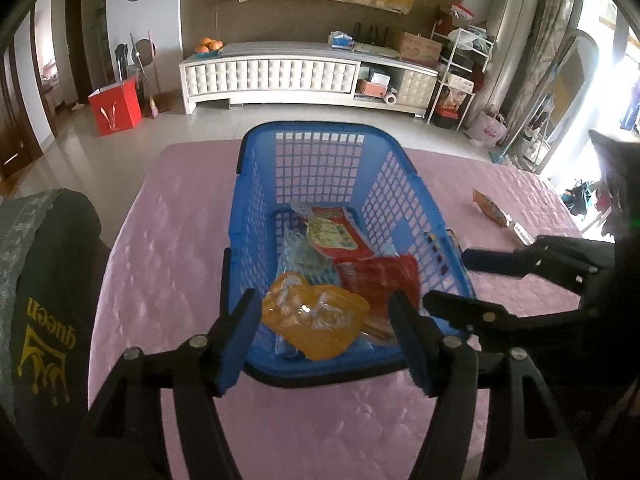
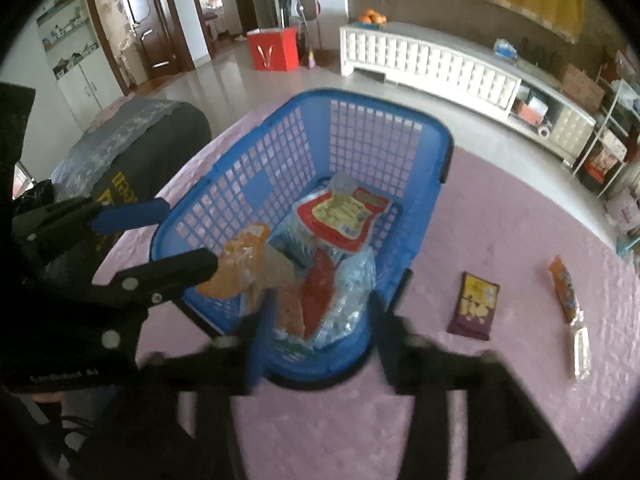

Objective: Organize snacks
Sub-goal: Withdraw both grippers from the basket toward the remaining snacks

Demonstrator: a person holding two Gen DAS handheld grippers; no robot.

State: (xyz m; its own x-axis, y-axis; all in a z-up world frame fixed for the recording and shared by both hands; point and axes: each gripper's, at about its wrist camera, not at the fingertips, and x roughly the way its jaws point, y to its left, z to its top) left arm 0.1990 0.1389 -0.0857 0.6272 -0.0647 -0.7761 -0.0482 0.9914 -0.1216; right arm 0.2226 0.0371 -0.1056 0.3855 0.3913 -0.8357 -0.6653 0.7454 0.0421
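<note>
Both hand-held tools hang over the near end of the blue perforated plastic basket (image 1: 320,184), which stands on the pink quilted bedspread (image 1: 168,240) and already holds several packets: an orange-and-clear crinkly bag (image 1: 316,320) nearest the cameras, red packets (image 1: 380,280) beside it and a red-and-yellow pouch (image 1: 332,232) further in. The left gripper (image 1: 324,344), at the bottom centre of the left wrist view, has its jaws standing apart with nothing pinched between them; the orange bag shows through the gap but lies loose in the basket. The right gripper (image 2: 316,344), blurred at the bottom of the right wrist view, is likewise parted and holds nothing. The snacks left to gather lie outside the basket, on the bedspread in the lower right of the right wrist view: a dark purple-and-yellow flat packet (image 2: 476,300) just beyond the basket's right wall, and further right a long orange-topped clear sleeve (image 2: 568,312), well apart from the basket. Both lie with their long axes running roughly from near to far in that frame. I judge the right gripper the nearer of the two, since these packets sit on its side; the purple packet looks the closest target, calling for a swing to the right and a grasp across its short width.
</note>
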